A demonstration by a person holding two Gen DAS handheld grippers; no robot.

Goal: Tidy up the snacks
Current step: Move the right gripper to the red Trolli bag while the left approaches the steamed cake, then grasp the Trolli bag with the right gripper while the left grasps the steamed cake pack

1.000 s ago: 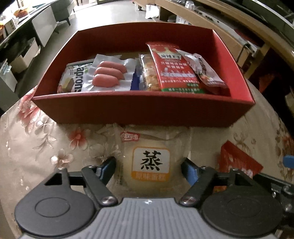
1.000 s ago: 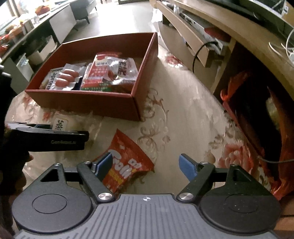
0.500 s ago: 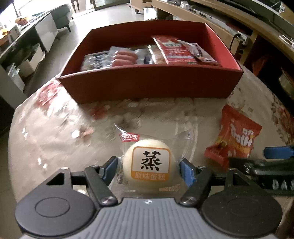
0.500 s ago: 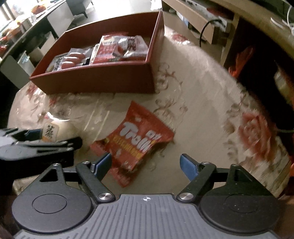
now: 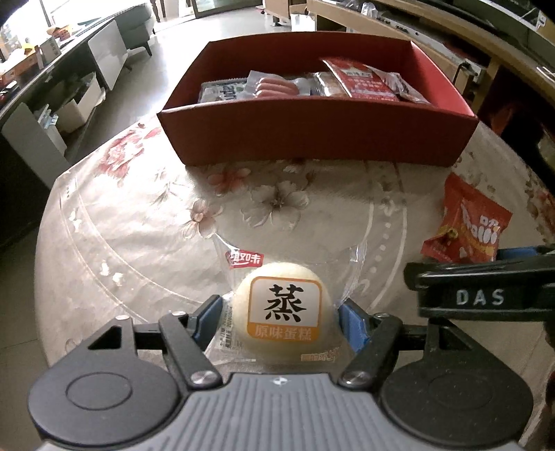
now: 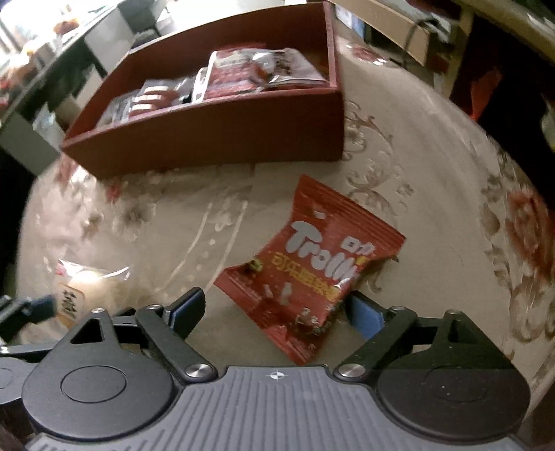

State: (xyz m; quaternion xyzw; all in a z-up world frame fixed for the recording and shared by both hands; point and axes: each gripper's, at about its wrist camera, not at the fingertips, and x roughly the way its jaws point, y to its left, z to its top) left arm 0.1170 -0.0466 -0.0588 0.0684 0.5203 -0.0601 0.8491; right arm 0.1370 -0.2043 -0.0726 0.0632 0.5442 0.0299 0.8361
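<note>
A round steamed cake (image 5: 284, 305) in a clear wrapper sits between the blue pads of my left gripper (image 5: 279, 315), which is shut on it low over the table. It also shows blurred in the right wrist view as the cake (image 6: 86, 288) at the lower left. A red Trolli bag (image 6: 312, 256) lies flat on the cloth between the pads of my right gripper (image 6: 275, 312), whose jaws are opening and do not press on it. Behind both stands the red box (image 5: 312, 135) holding a sausage pack (image 5: 277, 86) and other packets.
The round table's floral cloth (image 5: 138, 225) drops off at the left and right edges. A finger of the right gripper (image 5: 478, 295) reaches in close beside the left one. White cabinets (image 5: 104, 55) stand far left, and wooden shelving (image 6: 399, 31) far right.
My left gripper has drawn back from the red box with the cake between its pads. My right gripper has come down over the Trolli bag, and its jaws have spread wider.
</note>
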